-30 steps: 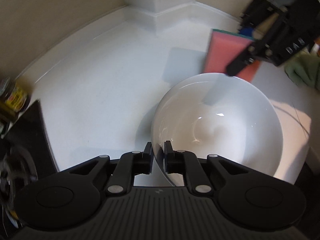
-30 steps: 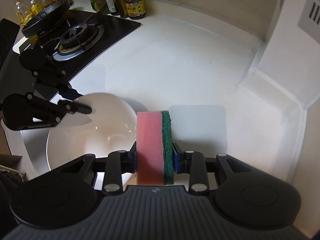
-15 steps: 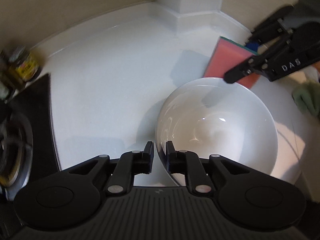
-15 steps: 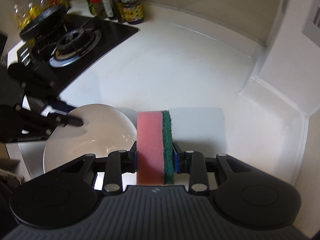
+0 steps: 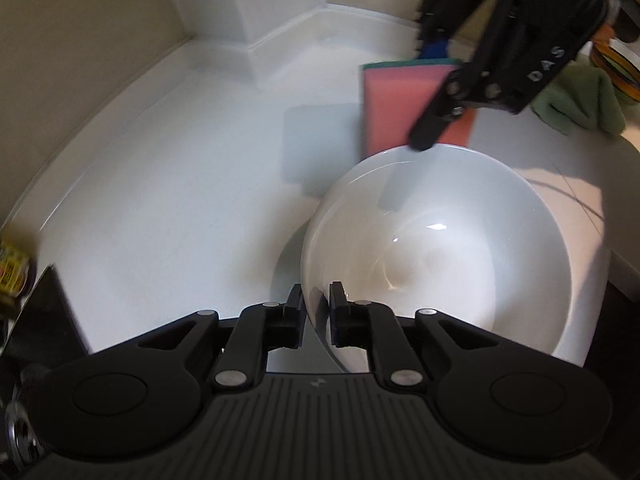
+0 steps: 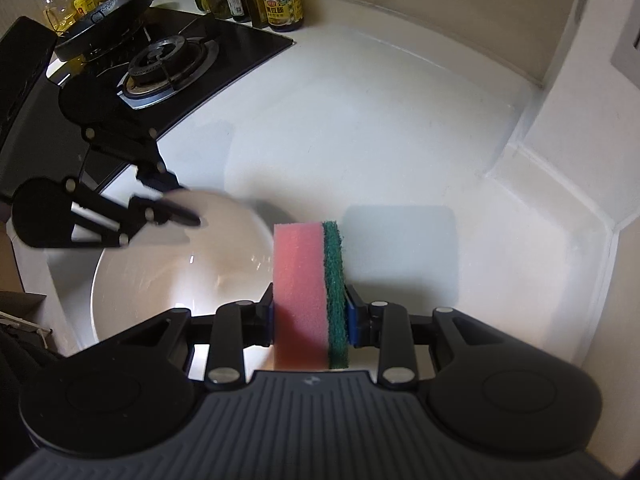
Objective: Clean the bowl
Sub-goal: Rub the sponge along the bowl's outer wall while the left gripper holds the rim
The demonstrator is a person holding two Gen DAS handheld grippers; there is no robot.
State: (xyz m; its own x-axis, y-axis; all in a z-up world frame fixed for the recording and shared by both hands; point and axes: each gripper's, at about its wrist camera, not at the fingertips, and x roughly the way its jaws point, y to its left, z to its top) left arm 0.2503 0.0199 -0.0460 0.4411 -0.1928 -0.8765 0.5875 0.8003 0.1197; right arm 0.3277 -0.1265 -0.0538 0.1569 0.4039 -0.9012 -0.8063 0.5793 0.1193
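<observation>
A white bowl [image 5: 440,248] is held above the white counter, its near rim clamped in my left gripper [image 5: 316,310], which is shut on it. The same bowl [image 6: 168,272] shows at the left of the right wrist view, with the left gripper [image 6: 176,204] on its far rim. My right gripper [image 6: 310,320] is shut on a pink sponge with a green scouring side [image 6: 308,288]. In the left wrist view that sponge [image 5: 400,112] hangs just beyond the bowl's far rim, outside the bowl, under the right gripper [image 5: 436,92].
A black gas hob [image 6: 168,60] with a dark pan [image 6: 104,16] lies at the left, jars and bottles [image 6: 280,4] behind it. A green cloth [image 5: 580,104] lies on the counter to the right. The wall corner [image 5: 256,40] rises behind the counter [image 6: 360,128].
The bowl and left gripper have turned and shifted, so the hob has slid out of the left view. The sponge now sits higher and closer over the bowl's far rim.
</observation>
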